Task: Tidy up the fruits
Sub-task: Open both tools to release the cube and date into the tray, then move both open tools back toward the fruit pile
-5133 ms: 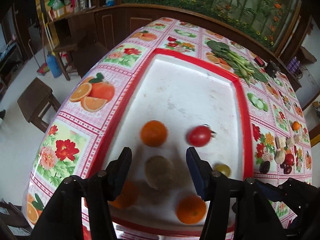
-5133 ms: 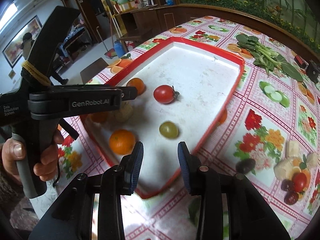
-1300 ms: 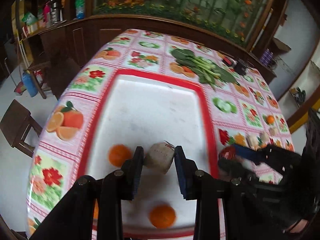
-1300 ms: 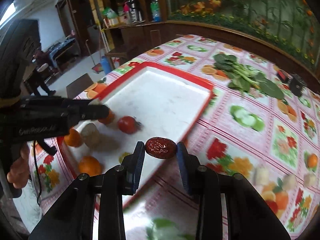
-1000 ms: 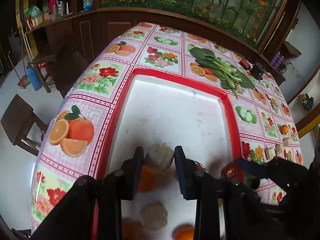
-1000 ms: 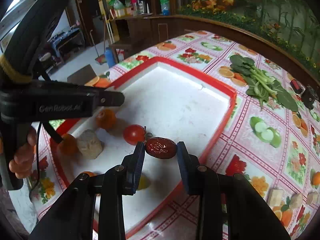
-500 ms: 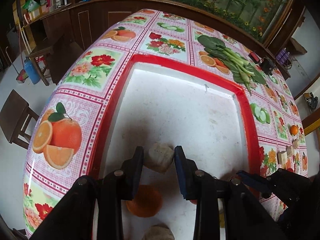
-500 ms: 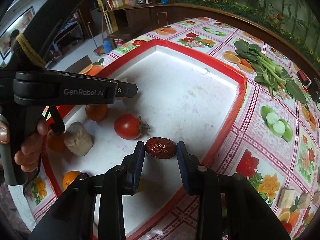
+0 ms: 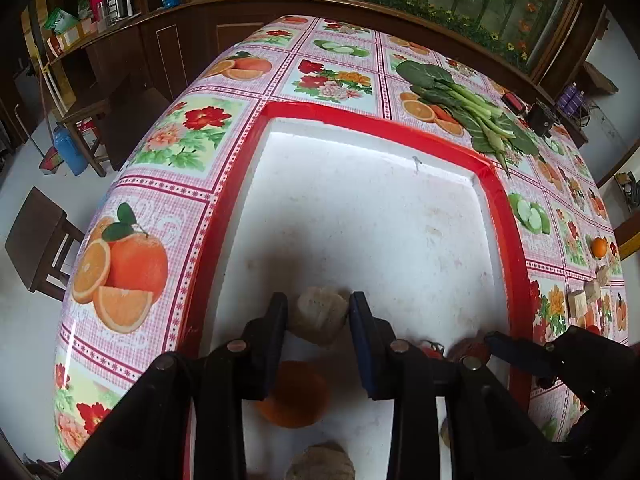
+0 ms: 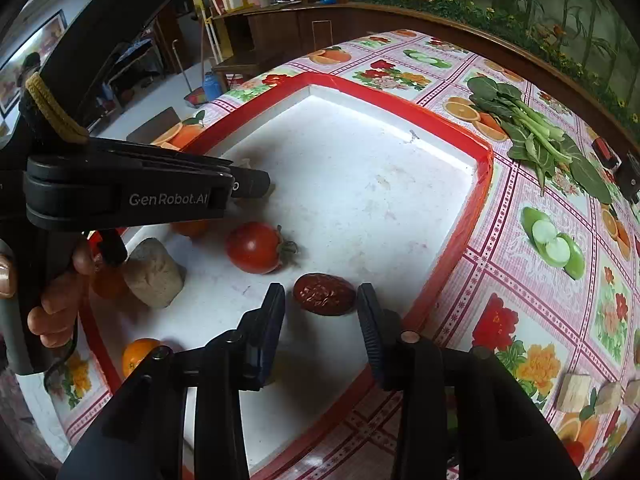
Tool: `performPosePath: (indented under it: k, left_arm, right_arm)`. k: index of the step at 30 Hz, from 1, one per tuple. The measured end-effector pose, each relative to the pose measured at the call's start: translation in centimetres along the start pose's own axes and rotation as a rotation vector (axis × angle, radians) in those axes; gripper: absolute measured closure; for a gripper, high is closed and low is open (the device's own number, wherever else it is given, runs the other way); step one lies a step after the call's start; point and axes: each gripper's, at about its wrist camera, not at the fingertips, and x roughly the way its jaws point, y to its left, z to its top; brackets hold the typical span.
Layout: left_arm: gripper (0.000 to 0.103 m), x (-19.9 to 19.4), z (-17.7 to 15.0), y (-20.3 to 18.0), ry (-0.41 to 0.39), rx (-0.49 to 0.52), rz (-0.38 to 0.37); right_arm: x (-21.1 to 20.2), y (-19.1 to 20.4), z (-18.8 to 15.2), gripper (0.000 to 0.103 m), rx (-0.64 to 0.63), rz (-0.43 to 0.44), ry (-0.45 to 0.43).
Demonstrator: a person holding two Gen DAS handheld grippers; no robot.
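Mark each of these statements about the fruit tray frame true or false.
1. The left claw has a beige lump between its fingers. True.
2. The tomato lies outside the red-rimmed tray. False: it rests on the tray's white floor.
3. The leafy greens lie on the tablecloth, outside the tray. True.
4. The dark red date sits on the tablecloth. False: it is inside the tray, between the fingers of the right claw.
5. The tray holds no oranges. False: an orange lies near its front corner.
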Motion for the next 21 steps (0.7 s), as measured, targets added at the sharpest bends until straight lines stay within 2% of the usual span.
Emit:
performPosePath:
  k: [7,12,17,21]
  left_arm:
    - [0.064,-1.0,-0.6,0.3,-0.003,-0.024,0.002]
    - [0.055,-2.0,-1.2,0.2,-0.018,-0.029,0.008]
    - [0.054,-3.1,-1.9,-0.2,-0.028,-0.033,0.015]
    - [0.045,-4.1,-2.7,-0.7,-0.043,-0.043,0.011]
  right_arm:
    - [-1.0,-0.2,-0.2,0.065,0.034,0.009,-0.01]
    - [-2.2,-0.2,-0.6,0.064,0.06,0.016,-0.027]
    - [-3.4,-0.2,-1.2,0.063,0.076,0.031,-0.039]
    - [-4.6,-0.2,-2.1,0.061,0.082,0.046,-0.051]
